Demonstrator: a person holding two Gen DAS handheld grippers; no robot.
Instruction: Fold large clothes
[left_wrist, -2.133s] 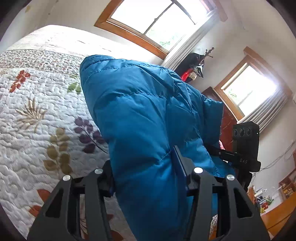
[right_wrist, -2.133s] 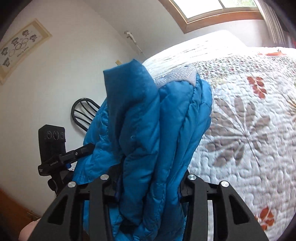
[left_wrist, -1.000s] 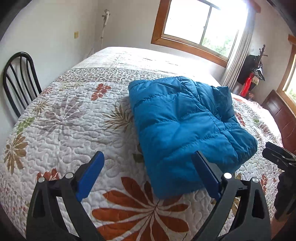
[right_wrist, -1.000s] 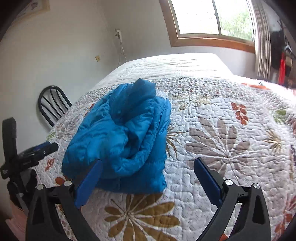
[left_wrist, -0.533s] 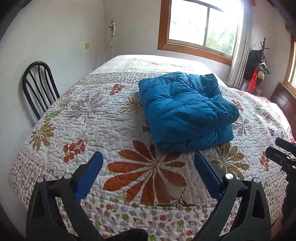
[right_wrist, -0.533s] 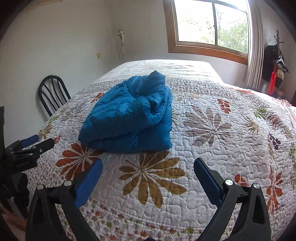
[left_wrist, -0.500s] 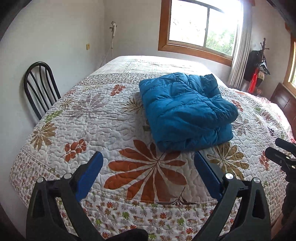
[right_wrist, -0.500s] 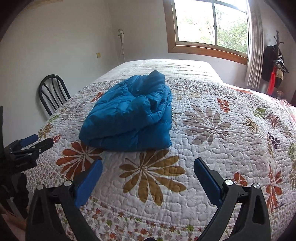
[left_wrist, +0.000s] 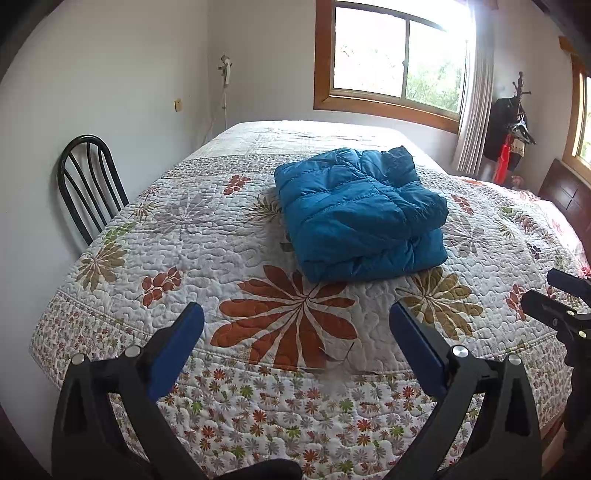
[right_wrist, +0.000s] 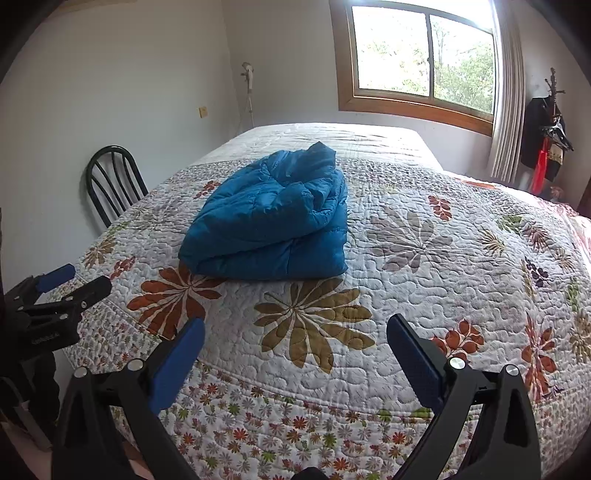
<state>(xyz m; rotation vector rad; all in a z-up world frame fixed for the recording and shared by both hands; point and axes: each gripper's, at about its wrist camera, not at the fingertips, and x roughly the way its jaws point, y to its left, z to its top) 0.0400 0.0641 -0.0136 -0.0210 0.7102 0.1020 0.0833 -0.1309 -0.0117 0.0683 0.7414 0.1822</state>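
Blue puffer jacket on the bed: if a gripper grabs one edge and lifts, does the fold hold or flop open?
The blue puffer jacket would probably flop open: its folded layers just rest loosely on each other. Quilted, puffy panels suggest it is light for its bulk and compresses under the fingers. The smooth-looking shell may slip, so a thin pinch seems risky. Both the left gripper and right gripper stand open, clear of it.

left tool (left_wrist: 295, 325): we hold it level, fingers spread wide, gripping nothing | right tool (right_wrist: 295, 332): we hold it level beside the left, fingers spread wide, gripping nothing
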